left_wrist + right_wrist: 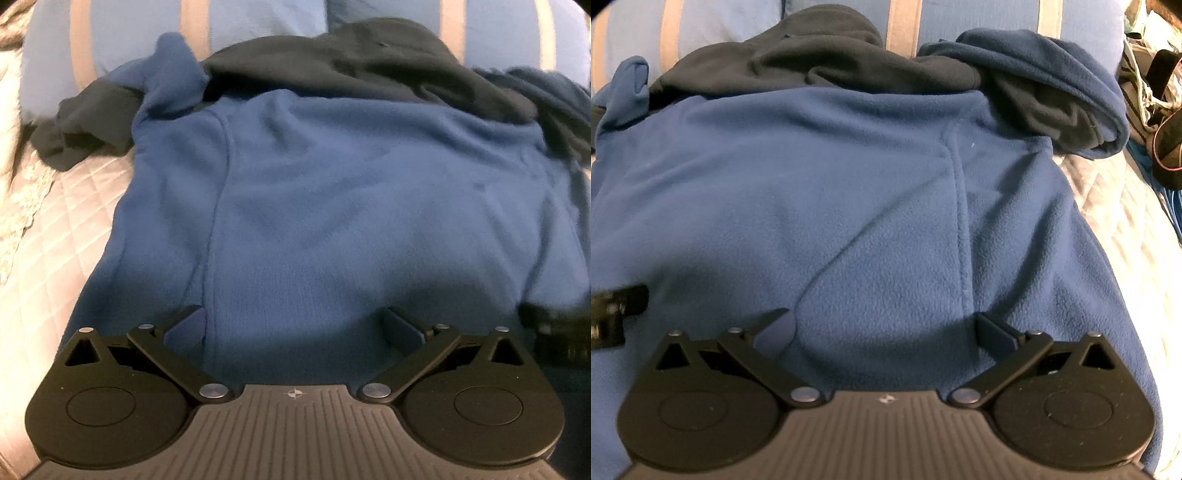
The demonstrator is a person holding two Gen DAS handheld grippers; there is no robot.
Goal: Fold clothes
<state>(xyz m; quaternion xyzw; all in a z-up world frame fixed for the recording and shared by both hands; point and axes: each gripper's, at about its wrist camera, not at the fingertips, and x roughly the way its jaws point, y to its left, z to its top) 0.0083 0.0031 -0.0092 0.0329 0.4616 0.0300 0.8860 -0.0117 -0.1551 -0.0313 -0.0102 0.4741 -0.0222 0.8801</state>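
Observation:
A blue fleece hoodie (pixel 332 192) lies spread out on a bed, its dark navy hood (pixel 354 62) bunched at the far end. One sleeve with a dark cuff (pixel 74 125) trails off to the left. In the right wrist view the same fleece (pixel 827 192) fills the frame, and its other sleeve (pixel 1045 96) is folded back at the far right. My left gripper (pixel 293 326) hovers open over the near hem, nothing between its fingers. My right gripper (pixel 884 326) is open too, just above the fleece near a vertical seam (pixel 962 221). Each gripper shows at the edge of the other's view.
A pale quilted bedspread (pixel 55 229) lies under the garment. Blue pillows with tan stripes (pixel 122 33) stand at the head of the bed. Loose clutter and a dark bag (pixel 1160 110) sit past the bed's right edge.

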